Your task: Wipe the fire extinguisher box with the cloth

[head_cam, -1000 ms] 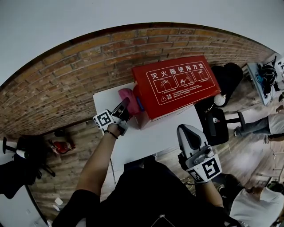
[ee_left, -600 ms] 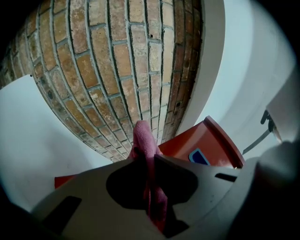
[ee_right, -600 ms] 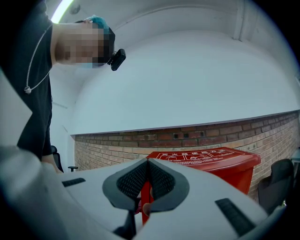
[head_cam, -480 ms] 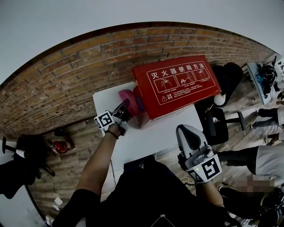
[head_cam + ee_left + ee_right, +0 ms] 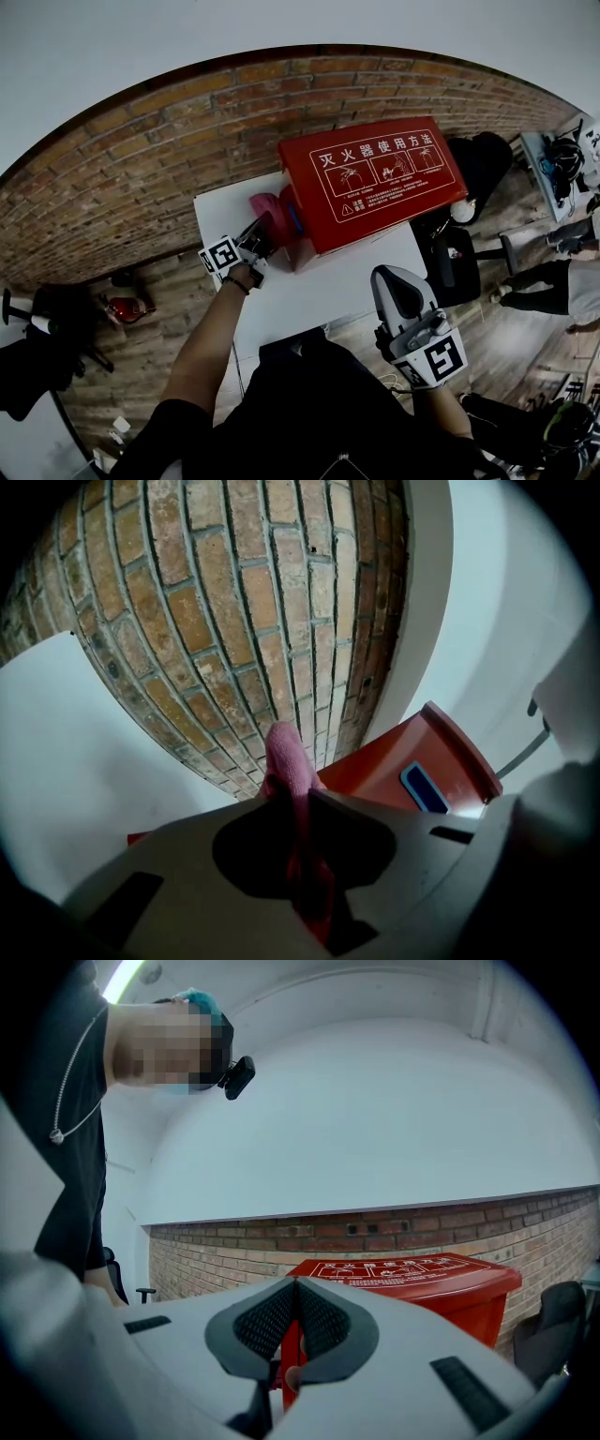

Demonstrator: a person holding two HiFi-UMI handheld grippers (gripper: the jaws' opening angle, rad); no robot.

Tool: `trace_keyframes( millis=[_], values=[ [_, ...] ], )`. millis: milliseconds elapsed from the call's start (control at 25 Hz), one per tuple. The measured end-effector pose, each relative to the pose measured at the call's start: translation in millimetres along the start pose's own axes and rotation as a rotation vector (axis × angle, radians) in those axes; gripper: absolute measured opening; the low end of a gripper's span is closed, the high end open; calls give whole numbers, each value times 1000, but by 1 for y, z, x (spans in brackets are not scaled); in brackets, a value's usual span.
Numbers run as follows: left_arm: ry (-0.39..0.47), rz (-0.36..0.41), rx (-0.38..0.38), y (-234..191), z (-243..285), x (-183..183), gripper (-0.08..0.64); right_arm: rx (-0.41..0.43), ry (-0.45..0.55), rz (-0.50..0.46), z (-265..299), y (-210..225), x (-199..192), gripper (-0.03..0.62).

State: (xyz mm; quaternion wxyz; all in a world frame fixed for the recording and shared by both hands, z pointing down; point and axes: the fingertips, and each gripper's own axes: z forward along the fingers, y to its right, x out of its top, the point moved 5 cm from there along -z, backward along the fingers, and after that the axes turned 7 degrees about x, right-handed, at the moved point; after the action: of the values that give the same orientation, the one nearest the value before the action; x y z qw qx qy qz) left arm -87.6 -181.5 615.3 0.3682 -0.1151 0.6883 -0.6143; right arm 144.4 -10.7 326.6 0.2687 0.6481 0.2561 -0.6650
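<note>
Red box (image 5: 375, 178) with white print; pink cloth (image 5: 265, 206); brown brick wall (image 5: 141, 169)

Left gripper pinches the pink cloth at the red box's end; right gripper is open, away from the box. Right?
One error: the right gripper is shut, jaws together on nothing, as the right gripper view shows. The rest holds: the left gripper pinches the pink cloth at the red box's end.

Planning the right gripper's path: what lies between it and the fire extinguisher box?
Only bare white table top, as the head view shows. Nothing stands between the right gripper and the fire extinguisher box.
</note>
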Motion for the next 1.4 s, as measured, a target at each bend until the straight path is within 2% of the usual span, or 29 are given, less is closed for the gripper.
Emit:
trace_keyframes(
  millis=[1120, 1400],
  values=[
    [-27, 8, 73, -45, 3, -20, 89, -8, -29, -18, 6, 6, -6, 20],
    [-43, -11, 94, -57, 3, -27, 89, -15, -31, -13, 6, 8, -5, 20]
  ],
)
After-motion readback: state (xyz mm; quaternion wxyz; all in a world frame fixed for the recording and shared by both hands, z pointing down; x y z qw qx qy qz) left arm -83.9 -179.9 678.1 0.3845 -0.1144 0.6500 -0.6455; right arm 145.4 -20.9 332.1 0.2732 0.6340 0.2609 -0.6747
